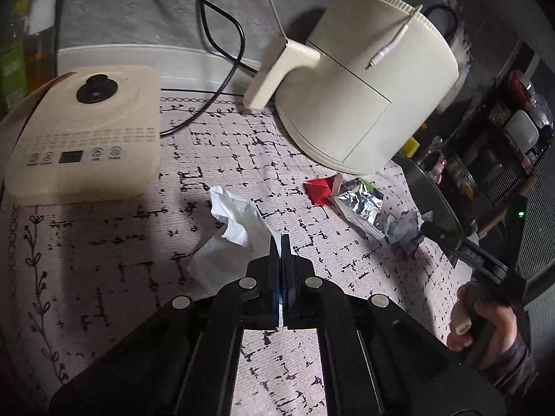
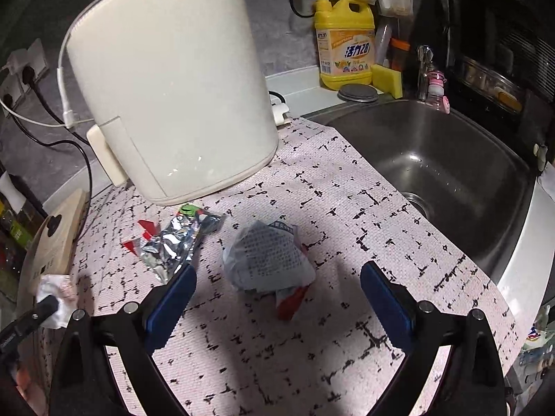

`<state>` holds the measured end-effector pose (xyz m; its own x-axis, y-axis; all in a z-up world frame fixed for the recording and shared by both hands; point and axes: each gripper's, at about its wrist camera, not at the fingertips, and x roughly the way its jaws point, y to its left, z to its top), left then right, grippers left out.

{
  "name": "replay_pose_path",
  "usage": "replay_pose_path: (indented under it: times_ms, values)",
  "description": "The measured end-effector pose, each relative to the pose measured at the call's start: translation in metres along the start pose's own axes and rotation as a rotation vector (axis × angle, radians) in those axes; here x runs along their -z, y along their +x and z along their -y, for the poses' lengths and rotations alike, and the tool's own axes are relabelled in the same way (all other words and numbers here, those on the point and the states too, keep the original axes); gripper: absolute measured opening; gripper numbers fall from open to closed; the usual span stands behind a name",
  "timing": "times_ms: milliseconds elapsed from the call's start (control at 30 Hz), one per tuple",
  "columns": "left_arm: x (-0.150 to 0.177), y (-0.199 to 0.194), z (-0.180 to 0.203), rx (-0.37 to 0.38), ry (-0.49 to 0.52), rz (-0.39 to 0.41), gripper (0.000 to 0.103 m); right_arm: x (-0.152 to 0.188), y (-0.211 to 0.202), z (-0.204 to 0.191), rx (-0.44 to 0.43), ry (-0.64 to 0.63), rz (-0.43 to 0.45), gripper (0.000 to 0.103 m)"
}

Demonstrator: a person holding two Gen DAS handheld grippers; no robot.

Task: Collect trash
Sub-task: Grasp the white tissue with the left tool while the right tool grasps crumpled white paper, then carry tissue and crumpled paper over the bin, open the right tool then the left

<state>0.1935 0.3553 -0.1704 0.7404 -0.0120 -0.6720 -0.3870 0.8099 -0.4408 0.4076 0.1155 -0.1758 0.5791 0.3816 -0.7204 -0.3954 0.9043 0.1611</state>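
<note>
My left gripper [image 1: 280, 242] is shut on a crumpled white tissue [image 1: 231, 228] just above the patterned counter mat [image 1: 121, 242]; the tissue also shows at the far left of the right wrist view [image 2: 55, 291]. My right gripper [image 2: 277, 277] is open, its blue pads on either side of a crumpled grey printed wrapper [image 2: 267, 260] that lies on the mat; this wrapper also shows in the left wrist view [image 1: 404, 230]. A silver foil packet [image 2: 173, 242] and a red scrap [image 2: 142, 227] lie left of it, also seen in the left wrist view as the foil packet [image 1: 360, 204] and the red scrap [image 1: 321, 189].
A cream air fryer [image 2: 173, 86] stands behind the trash. A cream induction cooker [image 1: 83, 131] sits at the left. A steel sink [image 2: 444, 166] lies to the right, with a yellow detergent bottle [image 2: 345, 41] and a sponge [image 2: 386, 78] behind it. Cables [image 1: 222, 27] run along the wall.
</note>
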Motion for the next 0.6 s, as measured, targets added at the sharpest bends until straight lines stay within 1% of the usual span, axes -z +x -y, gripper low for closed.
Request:
replay_pose_path:
  times_ms: [33, 67, 100, 133, 233, 333, 433, 600]
  values:
    - [0.000, -0.003, -0.001, -0.004, -0.006, 0.004, 0.002, 0.000, 0.004, 0.002, -0.033, -0.001, -0.019, 0.041]
    - [0.001, -0.005, -0.001, -0.006, -0.009, 0.008, 0.002, 0.001, 0.009, 0.003, -0.068, 0.000, -0.064, 0.008]
    - [0.002, -0.009, 0.000, -0.007, -0.011, 0.012, 0.002, 0.002, 0.008, 0.004, -0.077, 0.008, -0.073, 0.006]
    - [0.002, -0.012, 0.001, -0.007, -0.013, 0.017, 0.002, 0.004, 0.002, 0.004, -0.077, 0.006, -0.062, 0.003]
    - [0.004, -0.017, 0.010, -0.002, -0.014, 0.028, 0.002, 0.013, -0.019, 0.001, -0.106, -0.030, -0.047, 0.003]
    - [0.008, -0.019, 0.024, 0.011, -0.002, 0.031, 0.002, 0.024, -0.042, 0.008, -0.130, -0.036, -0.038, 0.003]
    - [0.013, -0.022, 0.045, 0.035, 0.018, 0.031, 0.002, 0.033, -0.067, 0.024, -0.150, -0.012, -0.021, 0.003]
    - [0.028, -0.021, 0.089, 0.086, 0.063, 0.016, 0.002, 0.051, -0.107, 0.061, -0.141, 0.030, 0.002, 0.003]
